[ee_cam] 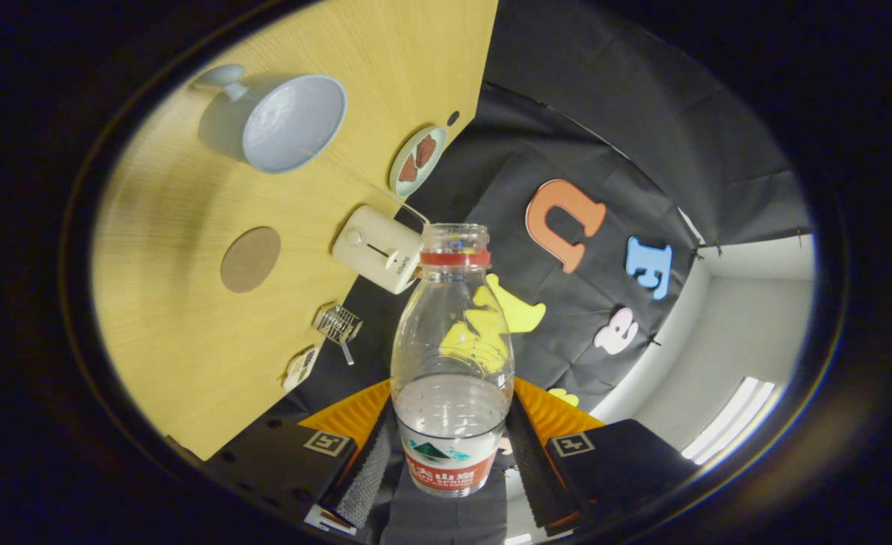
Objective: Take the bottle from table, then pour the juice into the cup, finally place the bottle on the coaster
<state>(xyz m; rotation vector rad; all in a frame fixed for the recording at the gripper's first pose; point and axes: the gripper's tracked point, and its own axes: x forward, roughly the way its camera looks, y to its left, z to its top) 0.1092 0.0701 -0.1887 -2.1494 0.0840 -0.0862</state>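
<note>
A clear plastic bottle (452,356) with a red neck ring, no cap and a red-and-white label sits between my fingers, and my gripper (449,462) is shut on its lower body. Clear liquid fills only the bottle's lower part. The view is rolled sideways, so the wooden table (173,333) stands to the bottle's left. A pale blue cup (283,121) with a handle lies far beyond the fingers on that table, its mouth toward me. A round brown coaster (250,259) lies on the table between the cup and the fingers.
A white toaster (377,248) stands at the table's far edge, just left of the bottle's neck. A small plate (417,160) with brown pieces lies past it. A little wire rack (337,324) and a small packet (300,367) sit near the edge closer to the fingers.
</note>
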